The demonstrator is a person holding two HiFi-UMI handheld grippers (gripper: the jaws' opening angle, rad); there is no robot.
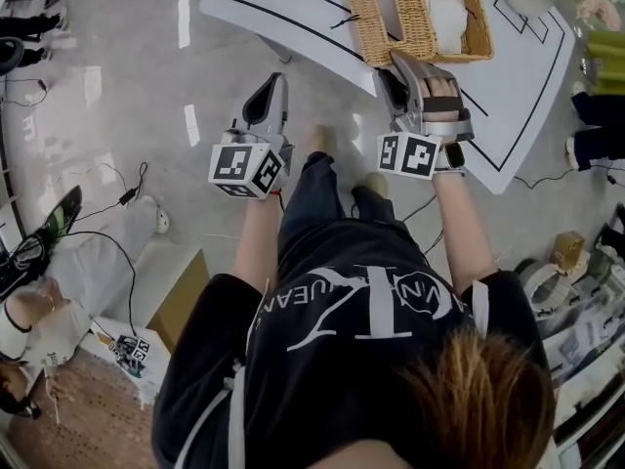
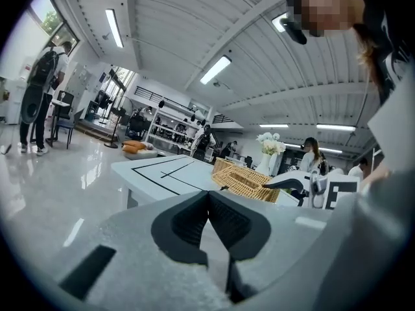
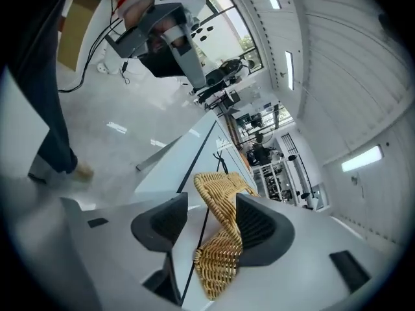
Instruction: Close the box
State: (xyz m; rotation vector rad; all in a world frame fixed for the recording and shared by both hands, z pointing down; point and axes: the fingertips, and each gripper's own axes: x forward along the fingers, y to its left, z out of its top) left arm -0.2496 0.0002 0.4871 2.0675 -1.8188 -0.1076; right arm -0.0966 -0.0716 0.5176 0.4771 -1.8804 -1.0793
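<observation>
Bright ceiling strip lights (image 2: 219, 69), glare streaks on glossy floor (image 1: 117, 115), fisheye bending, black corners

White lettering across the black T-shirt (image 1: 361, 306), upside down, only partly legible, "UEAN" among it; black-and-white square code markers (image 1: 242, 162) on the left gripper (image 1: 269, 91) and right gripper (image 1: 395, 64) cubes

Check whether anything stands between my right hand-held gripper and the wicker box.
Nothing visible does. The right hand-held gripper has its jaws apart, and a woven edge of the wicker box on the white table already sits between them.
</observation>
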